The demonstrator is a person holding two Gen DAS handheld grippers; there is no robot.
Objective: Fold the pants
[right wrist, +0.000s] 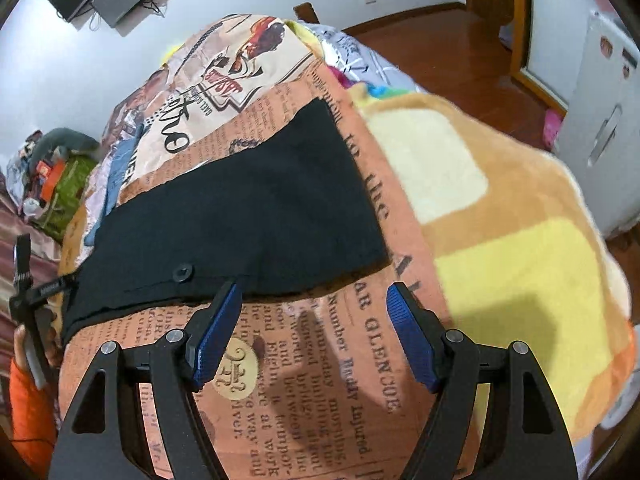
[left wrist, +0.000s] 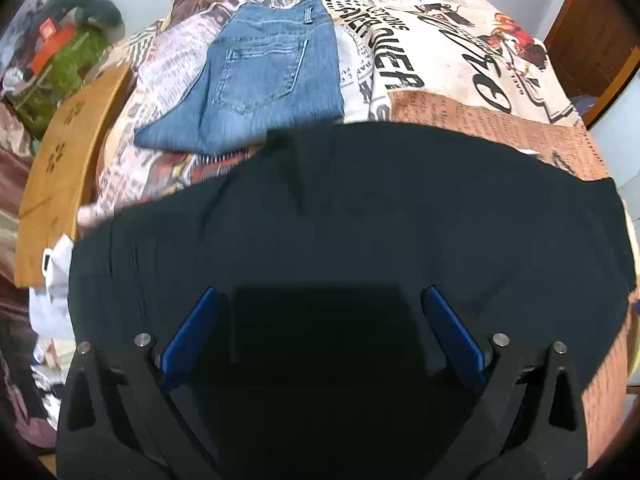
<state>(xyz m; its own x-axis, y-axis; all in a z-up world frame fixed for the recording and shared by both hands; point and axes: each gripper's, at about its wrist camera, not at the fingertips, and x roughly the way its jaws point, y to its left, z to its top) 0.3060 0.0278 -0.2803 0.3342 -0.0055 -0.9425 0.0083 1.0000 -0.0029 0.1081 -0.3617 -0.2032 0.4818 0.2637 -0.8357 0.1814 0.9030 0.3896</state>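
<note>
Black pants lie spread flat on a bed cover printed like old newspapers. My left gripper hangs over the near part of the pants, open, its blue pads wide apart with nothing gripped. In the right wrist view the same pants show a black button near their near edge. My right gripper is open over the printed cover, just short of that edge. Its left pad tip reaches the hem; whether it touches I cannot tell.
Folded blue jeans lie beyond the black pants. A wooden board and cluttered bags sit left of the bed. A yellow and tan plush blanket covers the bed's right side. An orange sleeve shows at the left edge.
</note>
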